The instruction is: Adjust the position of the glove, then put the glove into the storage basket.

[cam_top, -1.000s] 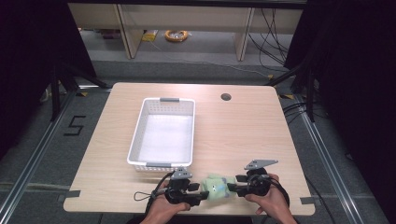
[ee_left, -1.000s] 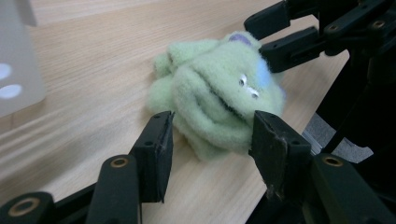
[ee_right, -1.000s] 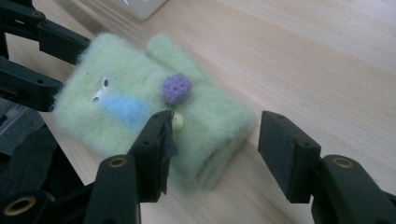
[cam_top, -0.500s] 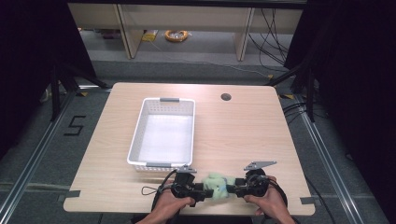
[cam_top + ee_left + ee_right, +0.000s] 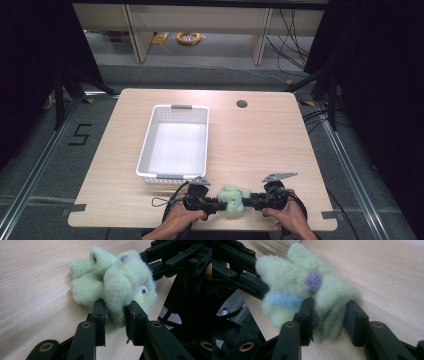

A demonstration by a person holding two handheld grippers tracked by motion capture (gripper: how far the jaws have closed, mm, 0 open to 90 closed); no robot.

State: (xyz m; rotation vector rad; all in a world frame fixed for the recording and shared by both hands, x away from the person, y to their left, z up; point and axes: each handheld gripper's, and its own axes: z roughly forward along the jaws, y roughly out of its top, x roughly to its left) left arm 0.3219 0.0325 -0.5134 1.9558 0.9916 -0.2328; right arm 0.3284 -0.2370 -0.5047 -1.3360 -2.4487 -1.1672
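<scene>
1. In the left gripper view, the left gripper (image 5: 115, 315) rises from the bottom centre of the frame; its jaws have just been closing and now pinch a fold of the green plush toy (image 5: 112, 285), the fluff bulging between and above the pads.
2. In the right gripper view, the right gripper (image 5: 329, 317) also comes up from the bottom centre; its jaws have just been closing too and squeeze the opposite side of the plush toy (image 5: 307, 287), whose purple dot and blue stripe sit in the middle of the frame.
3. Each gripper view shows the other gripper's black linkage at the far side of the toy, at the upper right in the left view and the upper left in the right view.
4. In the high view the toy (image 5: 231, 196) sits at the bottom centre, over the near edge of the desk (image 5: 260, 140), between the left gripper (image 5: 217, 203) and the right gripper (image 5: 247, 202), with the person's hands behind them.
5. A white basket (image 5: 145, 155) stands on the desk, up and to the left of the toy, well apart from it.
</scene>
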